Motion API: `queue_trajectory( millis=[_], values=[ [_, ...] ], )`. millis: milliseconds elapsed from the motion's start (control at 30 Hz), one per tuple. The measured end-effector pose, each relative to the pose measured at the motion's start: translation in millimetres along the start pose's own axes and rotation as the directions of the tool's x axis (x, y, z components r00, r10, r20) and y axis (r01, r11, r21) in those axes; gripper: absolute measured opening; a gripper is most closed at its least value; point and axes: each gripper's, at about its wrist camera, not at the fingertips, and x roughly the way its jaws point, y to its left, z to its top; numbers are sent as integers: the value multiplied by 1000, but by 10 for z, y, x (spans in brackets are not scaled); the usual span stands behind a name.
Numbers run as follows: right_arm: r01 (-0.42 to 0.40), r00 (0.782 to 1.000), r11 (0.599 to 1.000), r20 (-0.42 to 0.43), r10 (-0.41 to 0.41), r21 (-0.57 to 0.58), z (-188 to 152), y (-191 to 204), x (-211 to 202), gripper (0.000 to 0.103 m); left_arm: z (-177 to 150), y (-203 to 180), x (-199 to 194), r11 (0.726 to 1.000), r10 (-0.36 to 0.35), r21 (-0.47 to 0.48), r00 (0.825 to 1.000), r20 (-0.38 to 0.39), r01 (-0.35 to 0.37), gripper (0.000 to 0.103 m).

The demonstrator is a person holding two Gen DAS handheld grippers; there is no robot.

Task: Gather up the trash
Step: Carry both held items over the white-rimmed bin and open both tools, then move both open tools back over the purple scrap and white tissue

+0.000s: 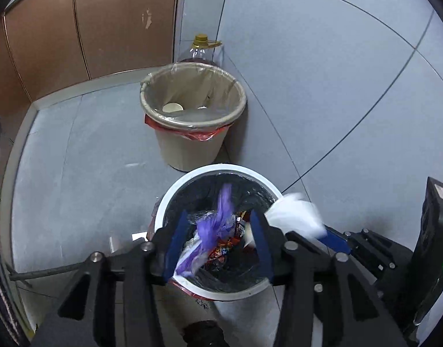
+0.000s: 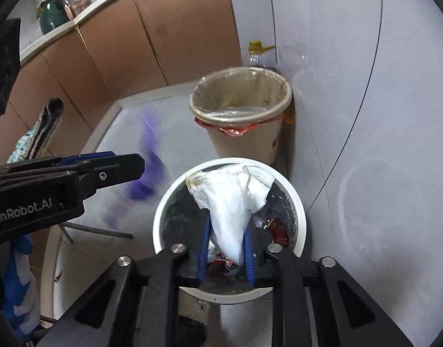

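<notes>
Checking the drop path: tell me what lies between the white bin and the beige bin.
Bare grey floor separates white round bin from beige lined bin, shown in both wrist views.

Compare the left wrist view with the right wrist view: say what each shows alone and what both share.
Only the left wrist view shows a pale disc inside the beige bin. Only the right wrist view shows the countertop with a green jar. Both show the white bin, the yellow-capped bottle, the purple scrap and white tissue in the right tool.

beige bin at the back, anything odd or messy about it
Nothing spilled. The beige bin stands upright against the wall, but it looks double-lined: a red bag bunches out unevenly under the clear liner's rim. A paper cup lies inside.
</notes>
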Motion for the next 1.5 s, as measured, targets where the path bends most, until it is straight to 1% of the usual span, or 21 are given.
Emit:
queue_trajectory(
  millis=[100,233,400,567,767,800,833,867,900,933,1000,1100,1167,1233,1433,1500],
  values=[
    [9,1000,1000,-5,-9,11,-23,-39,0,30,5,-2,-12,1000,-6,-9,1000,8,6,45],
    [16,1000,1000,-1,-16,22,-47,-63,-72,35,-18,9,-136,1000,-4,-10,999,33,5,45],
    [18,1000,1000,23,-18,22,-69,6,-270,39,-60,10,-450,1000,19,-7,996,90,-19,45],
    [12,997,1000,81,-12,5,-115,200,-679,44,-193,27,-1002,997,67,10,980,187,-70,45],
    [0,986,999,165,7,-40,-231,574,-1317,46,-508,58,-1762,994,102,10,948,301,-110,45],
    [-2,984,999,176,10,-46,-252,626,-1400,47,-573,58,-1874,993,110,11,942,317,-119,45],
    [-4,982,998,189,15,-55,-272,696,-1505,48,-665,61,-2028,991,124,11,931,342,-136,47],
    [-10,978,998,207,24,-68,-308,790,-1646,49,-724,60,-2128,989,137,10,924,357,-150,53],
    [-13,975,997,220,30,-78,-339,851,-1752,49,-801,70,-2247,986,150,8,914,376,-165,56],
    [-14,973,996,230,33,-85,-358,901,-1832,51,-895,77,-2393,983,165,7,901,400,-183,57],
    [-13,965,995,259,40,-103,-406,1041,-2043,52,-1013,98,-2568,979,182,4,886,427,-203,62],
    [-17,953,991,297,56,-131,-487,1237,-2332,54,-1228,153,-2895,971,216,-14,851,478,-239,66],
    [-21,945,988,319,70,-153,-548,1375,-2503,54,-1372,212,-3123,964,246,-38,823,512,-265,67],
    [-28,939,985,334,85,-172,-610,1487,-2642,54,-1505,275,-3322,957,272,-63,798,537,-284,68],
    [-42,921,968,366,133,-246,-791,1843,-2983,55,-1869,432,-3720,932,341,-105,740,579,-347,69],
    [-48,914,964,377,148,-260,-855,1938,-3097,55,-1991,478,-3827,924,361,-118,726,586,-364,70]
  ],
)
